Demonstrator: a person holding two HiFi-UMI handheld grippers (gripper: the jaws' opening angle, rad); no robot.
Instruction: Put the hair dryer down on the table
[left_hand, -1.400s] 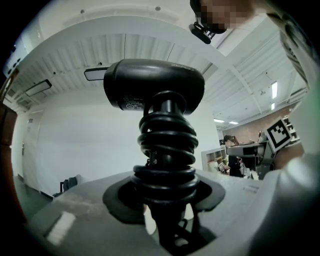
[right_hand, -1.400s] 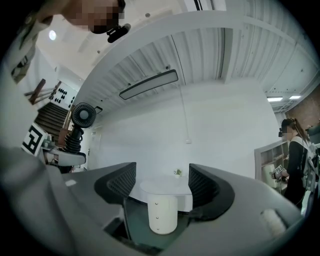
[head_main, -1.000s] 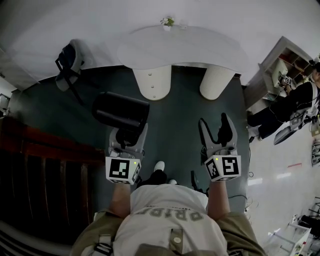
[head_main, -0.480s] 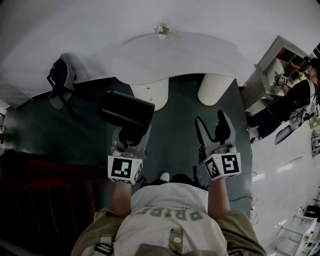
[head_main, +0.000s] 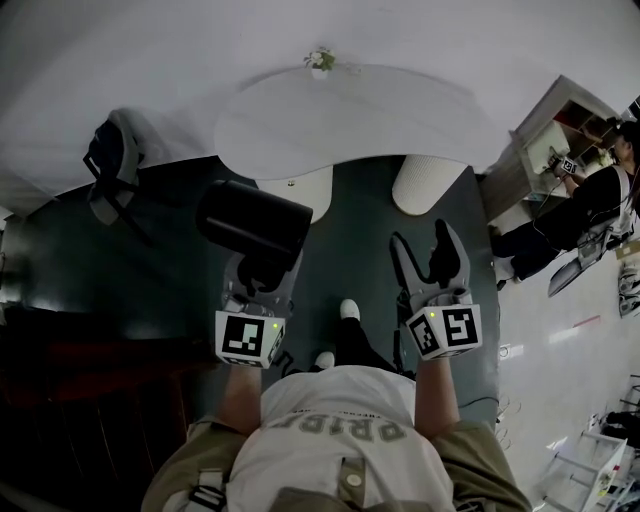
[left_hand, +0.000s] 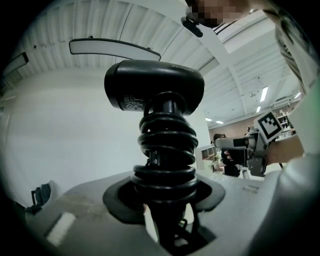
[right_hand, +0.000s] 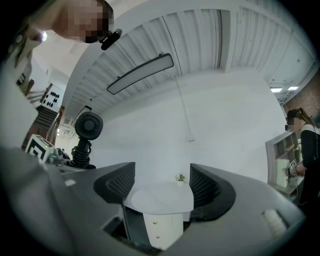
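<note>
Before the table (head_main: 350, 110), level left tongs (head_main: 258, 275) grip the hair dryer (head_main: 252, 218).

The head view is dim, its floor (head_main: 370, 240) nearly black, the edges strongly bent. Both gripper views are brighter, lit by ceiling lamps (left_hand: 263, 93); the dryer (left_hand: 155, 87) is a dark shape against the white wall (left_hand: 60, 130), corners black
</note>
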